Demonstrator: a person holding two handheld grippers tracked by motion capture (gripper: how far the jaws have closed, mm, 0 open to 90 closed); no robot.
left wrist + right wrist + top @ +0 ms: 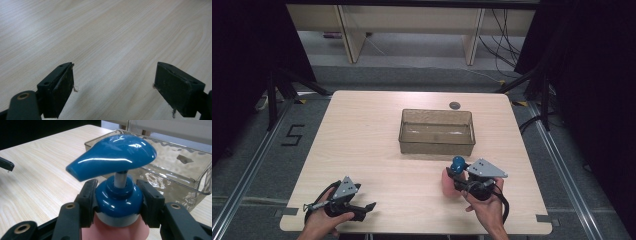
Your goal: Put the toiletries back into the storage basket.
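Observation:
A pink pump bottle (450,183) with a blue pump head (112,156) stands upright on the table, in front of the clear bin. My right gripper (117,200) is shut on the bottle's blue collar (119,201), one black pad pressed to each side; in the high view this gripper (461,181) sits just right of the bottle. My left gripper (368,210) rests near the table's front left edge, lying level and pointing right. Its jaws stand wide apart over bare wood in the left gripper view (113,90), with nothing between them.
A clear, smoky plastic bin (437,132) stands at the table's middle, just behind the bottle; it looks empty. A small dark round grommet (454,105) is set in the tabletop behind the bin. Light wood surface (362,150) spreads between the two hands.

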